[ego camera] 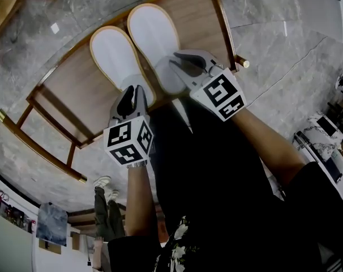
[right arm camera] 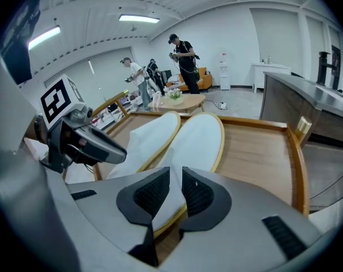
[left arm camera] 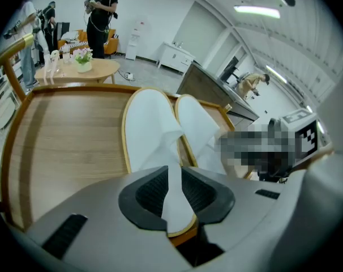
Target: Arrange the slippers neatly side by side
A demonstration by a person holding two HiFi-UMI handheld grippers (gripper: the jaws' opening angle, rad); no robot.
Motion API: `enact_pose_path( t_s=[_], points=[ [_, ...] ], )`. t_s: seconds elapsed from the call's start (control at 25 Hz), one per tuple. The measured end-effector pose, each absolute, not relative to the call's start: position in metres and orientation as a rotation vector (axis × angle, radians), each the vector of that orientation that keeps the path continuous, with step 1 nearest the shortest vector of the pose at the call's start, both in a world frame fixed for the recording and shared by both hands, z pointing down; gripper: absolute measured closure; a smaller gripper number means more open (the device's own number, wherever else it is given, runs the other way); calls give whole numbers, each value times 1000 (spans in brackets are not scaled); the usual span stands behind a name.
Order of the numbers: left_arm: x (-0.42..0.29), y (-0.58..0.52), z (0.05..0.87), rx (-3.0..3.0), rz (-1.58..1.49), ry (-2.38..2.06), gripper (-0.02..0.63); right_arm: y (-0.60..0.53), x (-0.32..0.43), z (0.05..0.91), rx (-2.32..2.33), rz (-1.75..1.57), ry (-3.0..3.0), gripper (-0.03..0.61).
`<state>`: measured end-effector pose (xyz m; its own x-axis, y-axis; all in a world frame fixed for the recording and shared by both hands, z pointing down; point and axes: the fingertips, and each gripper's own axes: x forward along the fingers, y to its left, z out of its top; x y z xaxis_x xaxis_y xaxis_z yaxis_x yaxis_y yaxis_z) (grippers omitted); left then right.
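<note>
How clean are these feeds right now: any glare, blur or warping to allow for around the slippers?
Head view: fisheye bows the edges of the wooden table; the left slipper and right slipper are bright white but keep crisp outlines. Left gripper view: sharp at the left claw, dark corners, an added mosaic patch at right. Right gripper view: sharp at the right claw, ceiling lights glare overhead.

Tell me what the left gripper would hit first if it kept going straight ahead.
The left gripper is pinching the left slipper, so that comes first; probably the wooden table next.
</note>
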<state>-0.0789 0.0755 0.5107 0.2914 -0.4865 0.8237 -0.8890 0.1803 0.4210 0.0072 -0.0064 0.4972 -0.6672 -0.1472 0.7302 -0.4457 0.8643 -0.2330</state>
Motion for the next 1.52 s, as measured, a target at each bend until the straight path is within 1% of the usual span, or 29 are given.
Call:
enact_pose_path(
  t_s=[0.04, 0.08, 0.12, 0.2, 0.32, 0.48, 0.68, 0.84, 1.0, 1.16, 1.52],
  points=[
    [-78, 76, 503, 1470, 458, -1356, 546, -6, 7, 488, 428, 514, -2299, 524],
    [-78, 76, 492, 1481, 455, -1364, 546, -5, 8, 477, 433, 517, -2319, 557],
    [-78, 74, 479, 1497, 450, -1381, 548, -5, 9, 462, 443, 518, -2344, 567],
    [-83, 65, 447, 1545, 430, -1458, 574, -10, 8, 428, 467, 498, -2415, 577],
    [-93, 48, 391, 1643, 379, -1632, 606, -21, 3, 375, 509, 442, -2535, 578],
    [-97, 36, 314, 1772, 350, -1836, 611, -29, -12, 303, 560, 347, -2689, 578],
    [-100, 29, 222, 1921, 235, -2051, 611, -30, -17, 211, 653, 217, -2887, 578],
    [-103, 15, 172, 2031, 300, -2189, 611, -31, -14, 172, 673, 65, -2943, 578],
    [-113, 12, 124, 2096, 214, -2319, 611, -31, -22, 143, 686, -22, -3008, 578],
    [-131, 18, 100, 2051, 128, -2403, 611, -27, -25, 118, 715, -88, -3041, 578],
    [-162, 33, 87, 2013, 146, -2499, 611, -39, -14, 99, 851, -136, -3019, 578]
  ],
)
